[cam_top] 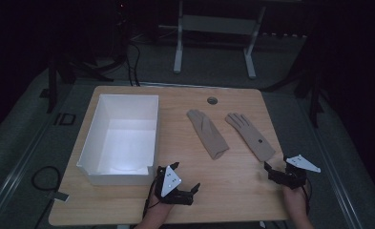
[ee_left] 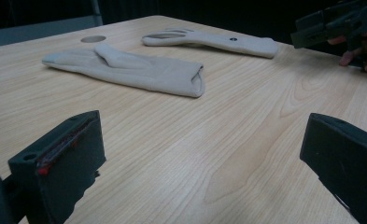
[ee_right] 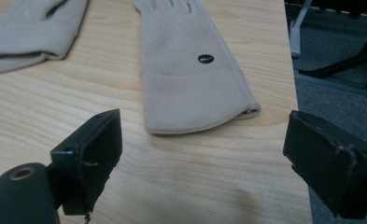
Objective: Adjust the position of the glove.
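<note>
High view: the left tongs point(cam_top: 186, 175) rest on the wooden counter point(cam_top: 233, 191) near the white bin point(cam_top: 120, 138), jaws apart and holding nothing. The right tongs point(cam_top: 267, 166) sit just short of the right glove's point(cam_top: 250, 135) cuff, also spread. The left glove point(cam_top: 207, 133) lies between.

Left gripper view: jaws wide apart over bare wood; both gloves lie beyond.

Right gripper view: jaws wide, empty; the cuff lies just ahead. A small dark oval label point(ee_right: 206, 59) is unreadable; fingertips are cut off.

Two gloves point(cam_top: 208, 133) point(cam_top: 250, 135) lie right of the box point(cam_top: 120, 138).
</note>
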The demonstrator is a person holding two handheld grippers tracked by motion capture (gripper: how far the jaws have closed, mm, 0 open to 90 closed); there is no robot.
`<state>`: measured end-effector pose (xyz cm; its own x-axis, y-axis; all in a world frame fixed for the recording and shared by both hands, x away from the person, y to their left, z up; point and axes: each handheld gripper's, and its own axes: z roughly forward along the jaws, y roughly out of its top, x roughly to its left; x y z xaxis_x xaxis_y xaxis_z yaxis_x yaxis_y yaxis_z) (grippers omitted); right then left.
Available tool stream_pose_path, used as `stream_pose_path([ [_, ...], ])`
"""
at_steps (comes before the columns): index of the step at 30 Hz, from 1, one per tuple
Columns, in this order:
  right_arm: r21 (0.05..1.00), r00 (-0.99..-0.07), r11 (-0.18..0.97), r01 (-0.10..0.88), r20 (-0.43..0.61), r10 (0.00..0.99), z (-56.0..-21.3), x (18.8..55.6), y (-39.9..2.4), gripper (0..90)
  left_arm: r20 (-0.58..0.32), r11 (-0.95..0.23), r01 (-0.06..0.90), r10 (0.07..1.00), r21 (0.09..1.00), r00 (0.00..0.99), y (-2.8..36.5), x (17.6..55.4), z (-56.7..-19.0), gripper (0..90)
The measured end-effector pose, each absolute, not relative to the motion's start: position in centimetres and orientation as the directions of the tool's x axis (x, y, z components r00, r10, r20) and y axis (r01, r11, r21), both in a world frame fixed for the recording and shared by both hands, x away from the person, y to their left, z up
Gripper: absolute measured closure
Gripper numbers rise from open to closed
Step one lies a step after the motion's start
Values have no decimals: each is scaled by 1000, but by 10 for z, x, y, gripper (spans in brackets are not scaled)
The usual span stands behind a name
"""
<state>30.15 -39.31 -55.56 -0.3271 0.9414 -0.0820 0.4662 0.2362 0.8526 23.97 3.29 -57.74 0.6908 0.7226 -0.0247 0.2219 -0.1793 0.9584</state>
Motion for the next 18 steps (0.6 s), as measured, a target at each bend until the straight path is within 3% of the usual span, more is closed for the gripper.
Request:
stream_pose_path([
  [7, 848, -353, 259, 463, -92, 931, -548, 302, -389, 112, -12, -181, 208, 726, 961, 687, 32, 238, -578, 2],
  [13, 761, -393, 239, 603, 23, 919, -532, 311, -383, 171, -15, -178, 206, 721, 962, 693, 33, 238, -578, 2],
  [18, 755, -373, 192, 627, 74, 925, -520, 317, -380, 165, -16, -178, 206, 719, 962, 695, 33, 238, -578, 2],
])
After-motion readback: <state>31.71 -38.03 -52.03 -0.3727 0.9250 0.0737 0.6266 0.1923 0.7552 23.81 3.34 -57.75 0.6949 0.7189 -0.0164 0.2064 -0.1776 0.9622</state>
